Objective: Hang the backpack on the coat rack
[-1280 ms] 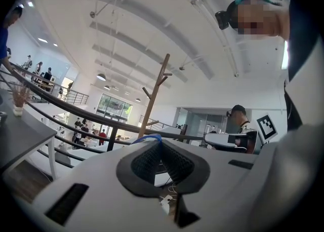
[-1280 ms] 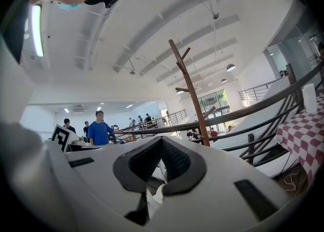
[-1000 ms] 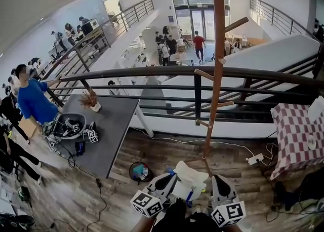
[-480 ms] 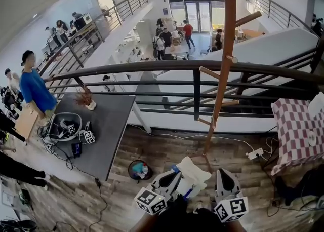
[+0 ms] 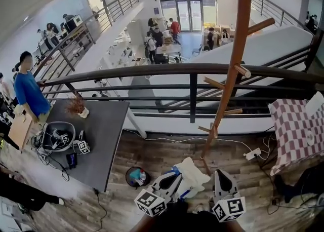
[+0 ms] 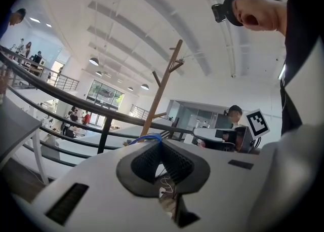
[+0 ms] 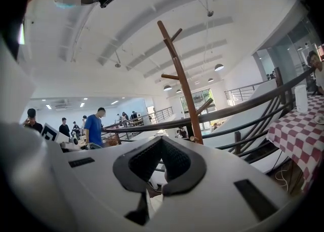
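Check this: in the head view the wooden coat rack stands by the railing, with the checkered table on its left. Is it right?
Wrong side: the head view shows the checkered table on the right of the wooden coat rack, which stands by the railing.

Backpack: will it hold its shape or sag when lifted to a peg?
Probably sags: the backpack looks like soft, rumpled pale fabric. Likely light for its size, since a thin blue loop pinched in the left gripper seems to carry it.
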Tool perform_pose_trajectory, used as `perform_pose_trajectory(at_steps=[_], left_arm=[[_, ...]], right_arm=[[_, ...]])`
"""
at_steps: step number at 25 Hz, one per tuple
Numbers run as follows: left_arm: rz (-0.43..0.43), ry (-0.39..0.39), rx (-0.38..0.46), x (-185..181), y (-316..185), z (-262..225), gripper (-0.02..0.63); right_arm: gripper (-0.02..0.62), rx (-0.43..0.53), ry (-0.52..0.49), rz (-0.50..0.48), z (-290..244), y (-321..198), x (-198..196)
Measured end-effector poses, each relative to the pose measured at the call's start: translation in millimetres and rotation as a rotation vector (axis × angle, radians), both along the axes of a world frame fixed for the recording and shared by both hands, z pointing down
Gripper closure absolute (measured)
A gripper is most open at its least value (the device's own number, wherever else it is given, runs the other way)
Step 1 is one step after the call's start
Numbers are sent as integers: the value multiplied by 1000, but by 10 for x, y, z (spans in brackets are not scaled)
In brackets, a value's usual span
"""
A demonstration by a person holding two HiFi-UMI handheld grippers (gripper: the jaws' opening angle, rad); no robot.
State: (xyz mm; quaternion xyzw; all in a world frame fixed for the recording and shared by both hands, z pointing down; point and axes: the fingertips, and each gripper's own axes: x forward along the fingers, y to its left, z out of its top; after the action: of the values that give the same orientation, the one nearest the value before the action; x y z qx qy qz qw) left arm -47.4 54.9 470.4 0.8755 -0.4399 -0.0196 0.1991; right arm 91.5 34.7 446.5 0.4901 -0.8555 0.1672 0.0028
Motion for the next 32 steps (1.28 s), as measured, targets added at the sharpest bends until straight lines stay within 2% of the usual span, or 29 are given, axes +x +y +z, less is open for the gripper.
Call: perform_pose_trajectory(at_steps=[11, 16, 23, 32], left_arm=[[117, 4, 10, -124, -417, 85, 592], [141, 5, 14, -213, -560, 77, 593], [135, -6, 6, -232, -691, 155, 592], [97, -41, -14, -139, -809, 240, 592]], right_arm=[[582, -35, 30, 111, 108, -211, -146], [583, -56, 36, 144, 135, -264, -205], [581, -53, 39, 119, 189, -366, -229], [581, -54, 15, 32, 218, -571, -216]])
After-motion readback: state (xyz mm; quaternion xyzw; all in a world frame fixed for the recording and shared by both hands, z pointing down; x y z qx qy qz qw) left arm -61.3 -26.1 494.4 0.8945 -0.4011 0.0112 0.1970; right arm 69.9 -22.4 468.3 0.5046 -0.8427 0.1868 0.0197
